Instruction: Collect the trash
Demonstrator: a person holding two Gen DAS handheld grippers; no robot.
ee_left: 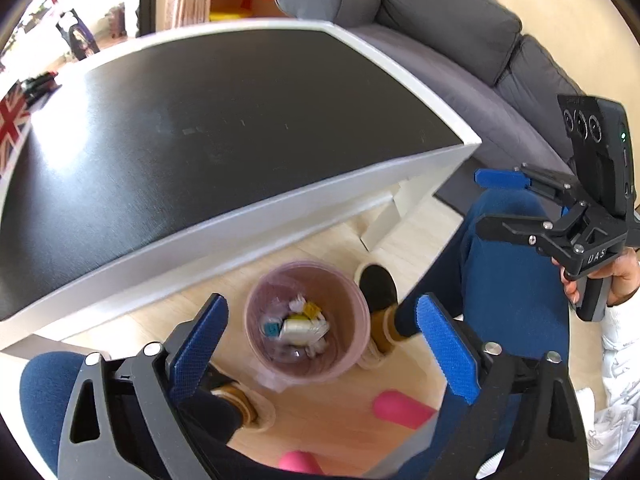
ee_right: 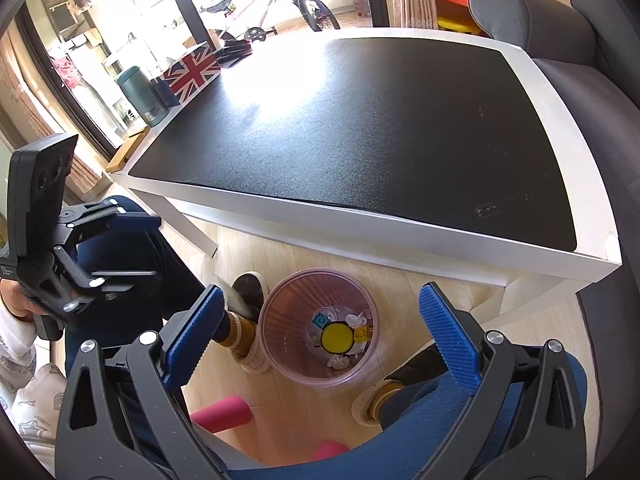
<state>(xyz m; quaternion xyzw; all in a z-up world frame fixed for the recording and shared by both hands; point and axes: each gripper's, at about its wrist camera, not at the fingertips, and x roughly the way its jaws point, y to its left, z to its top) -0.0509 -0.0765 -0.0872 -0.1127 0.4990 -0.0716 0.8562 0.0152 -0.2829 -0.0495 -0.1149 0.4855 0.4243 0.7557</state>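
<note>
Both fisheye views look steeply down from above a seated person's knees, each framed by its own blue tongs. Both face the pink bin [ee_left: 307, 322] on the floor, close below, and the black-topped counter [ee_left: 224, 128] beyond. Each view catches the other's tongs at its edge.

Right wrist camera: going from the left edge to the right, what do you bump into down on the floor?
Pink roller → slippered foot → pink trash bin → other slippered foot.
</note>
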